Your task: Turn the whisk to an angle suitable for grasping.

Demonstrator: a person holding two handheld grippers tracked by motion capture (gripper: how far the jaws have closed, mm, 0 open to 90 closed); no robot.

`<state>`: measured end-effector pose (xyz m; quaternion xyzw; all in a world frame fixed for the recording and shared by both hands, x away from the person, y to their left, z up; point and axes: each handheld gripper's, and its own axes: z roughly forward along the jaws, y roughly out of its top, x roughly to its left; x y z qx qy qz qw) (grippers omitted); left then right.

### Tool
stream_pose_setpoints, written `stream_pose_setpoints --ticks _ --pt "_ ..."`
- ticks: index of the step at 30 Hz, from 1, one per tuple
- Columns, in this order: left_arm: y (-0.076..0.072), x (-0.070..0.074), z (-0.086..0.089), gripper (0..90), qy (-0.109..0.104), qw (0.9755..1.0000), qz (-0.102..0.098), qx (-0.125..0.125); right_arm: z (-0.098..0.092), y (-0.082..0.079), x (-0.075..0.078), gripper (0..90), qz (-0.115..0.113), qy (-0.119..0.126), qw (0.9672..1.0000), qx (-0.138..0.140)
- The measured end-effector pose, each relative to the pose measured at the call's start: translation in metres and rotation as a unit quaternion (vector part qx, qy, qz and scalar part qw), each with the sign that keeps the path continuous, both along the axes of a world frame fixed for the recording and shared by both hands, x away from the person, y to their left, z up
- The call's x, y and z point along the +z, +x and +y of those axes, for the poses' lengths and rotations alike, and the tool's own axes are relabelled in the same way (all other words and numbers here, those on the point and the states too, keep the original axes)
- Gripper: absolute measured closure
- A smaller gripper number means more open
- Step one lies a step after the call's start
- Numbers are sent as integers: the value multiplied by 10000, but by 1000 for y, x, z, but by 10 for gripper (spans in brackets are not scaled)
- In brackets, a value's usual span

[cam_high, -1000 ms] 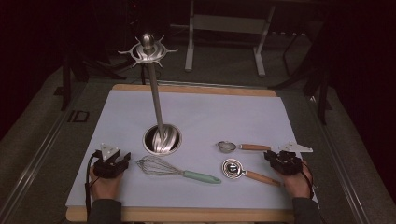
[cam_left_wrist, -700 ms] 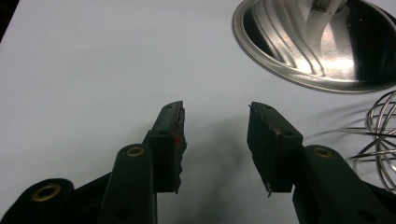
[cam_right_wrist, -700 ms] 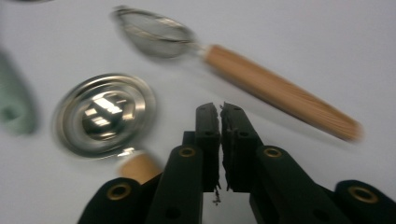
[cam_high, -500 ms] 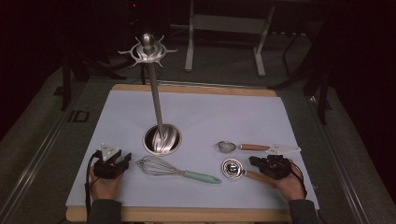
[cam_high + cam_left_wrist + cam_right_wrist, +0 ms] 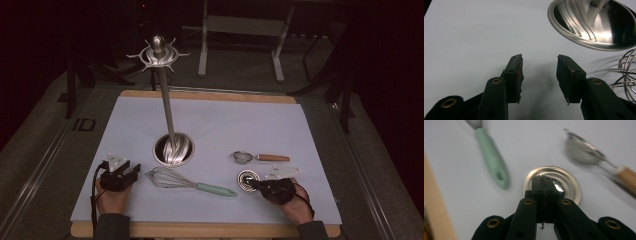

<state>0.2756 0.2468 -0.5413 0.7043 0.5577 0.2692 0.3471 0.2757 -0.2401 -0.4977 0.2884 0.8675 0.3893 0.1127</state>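
1. Right now the right gripper [image 5: 257, 184] has its jaws pressed flat together, having just been closing. In the right gripper view the tips sit over the near rim of the small steel scoop [image 5: 569, 185], and no gap shows between the pads.
2. The scoop's handle is hidden under the gripper, so I can't tell if it's nipped. Probably lining up on the handle end for a pick.
3. Scoop [image 5: 247, 179] lies on the white mat [image 5: 300, 125], front right, between the whisk [image 5: 190, 182] handle and the hand, just in front of the strainer [image 5: 260, 158].
4. Bowl faces up. I judge the long axis runs from the bowl back under the gripper, toward the right front corner.
5. Left gripper [image 5: 131, 170] is parked wide and empty beside the whisk wires, out of the way.
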Motion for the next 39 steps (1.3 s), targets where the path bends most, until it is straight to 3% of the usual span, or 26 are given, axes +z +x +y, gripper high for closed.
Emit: stream_pose_setpoints --ticks 11,20,21,25,39 --pt "1 0 1 555 -61 10000 35 21 28 -17 -11 899 178 69 9989 421" --pt "1 0 1 554 -62 10000 48 19 45 -23 -21 899 310 -116 9968 732" --pt "1 0 1 554 -51 10000 62 11 50 -22 -26 899 352 -219 9959 807" --pt "1 0 1 557 -50 10000 62 9 56 -18 -31 899 424 -284 9958 764" --pt "1 0 1 595 -85 9999 66 -52 72 5 -29 899 404 -334 9976 450"
